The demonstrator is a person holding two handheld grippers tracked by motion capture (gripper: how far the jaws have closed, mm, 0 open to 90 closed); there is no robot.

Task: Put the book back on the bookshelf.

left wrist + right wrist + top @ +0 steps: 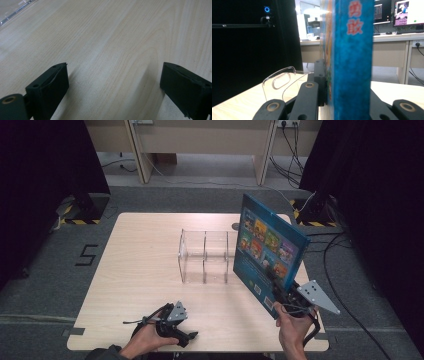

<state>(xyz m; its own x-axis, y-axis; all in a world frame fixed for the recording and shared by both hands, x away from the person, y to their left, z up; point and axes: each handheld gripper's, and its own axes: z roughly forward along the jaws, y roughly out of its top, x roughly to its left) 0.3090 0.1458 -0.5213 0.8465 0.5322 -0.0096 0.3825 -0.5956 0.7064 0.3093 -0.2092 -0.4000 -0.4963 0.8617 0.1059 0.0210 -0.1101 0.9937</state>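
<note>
The right hand-held gripper is clamping one blue picture book by its lower corner, its jaws pressing on the two covers, as the right gripper view is showing with the spine standing straight up between them. The book is being carried clear of the counter, tilted and raised just to the right of the clear plastic rack, most likely so that it can be turned upright and slid down into one of the slots; gripping it low at the corner is leaving most of its length free to go between the dividers. The rack is sitting in the middle of the counter, apart from the book, and its curved transparent end is showing to the left of the jaws in the right gripper view. The left hand-held gripper is resting near the front edge of the counter, well apart from the rack, its jaws standing wide apart and holding nothing, with bare wood between them; it seems to be waiting out of the way. Counting: one book, one rack that appears to have three slots, none holding anything, and two hand-held grippers.
</note>
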